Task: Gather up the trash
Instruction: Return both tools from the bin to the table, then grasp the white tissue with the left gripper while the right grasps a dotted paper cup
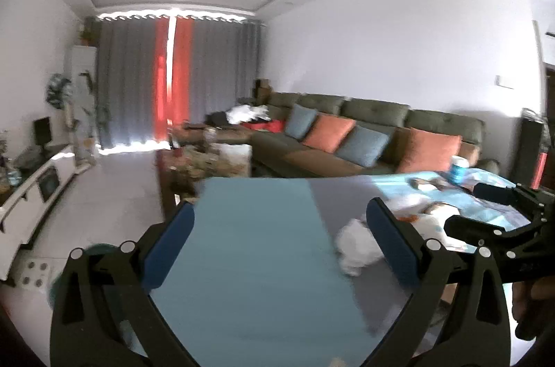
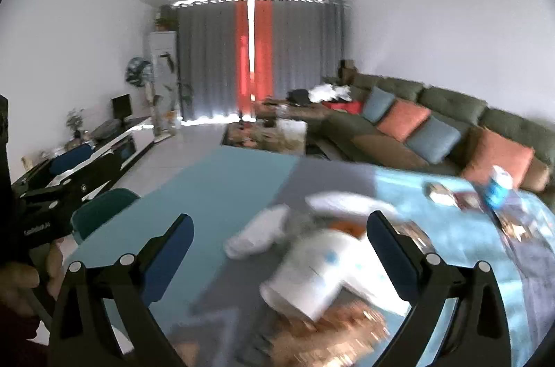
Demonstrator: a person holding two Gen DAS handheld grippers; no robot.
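1. The worktop (image 1: 249,228) wears a cloth in blue and grey bands, with a printed light-blue stretch at its right end.
2. Trash lies on that cloth: a crumpled white wad (image 2: 256,235) on the grey band, a blurred white carton (image 2: 312,276) just beside it, and brown scraps (image 2: 347,322) under the carton.
3. A blue cup (image 2: 497,190) stands near the far right end.
4. Behind runs a green sofa (image 1: 374,113) with orange and blue cushions; grey curtains (image 2: 295,54) with a red strip close off the far wall.
5. A teal chair (image 2: 100,211) sits at the worktop's left edge.
6. The left tongs (image 1: 281,238) hover wide over the blue band, gripping nothing; the wad (image 1: 357,249) lies just by their right finger.
7. The right tongs (image 2: 281,249) are spread wide, tilted down over the carton and wad without pressing either.
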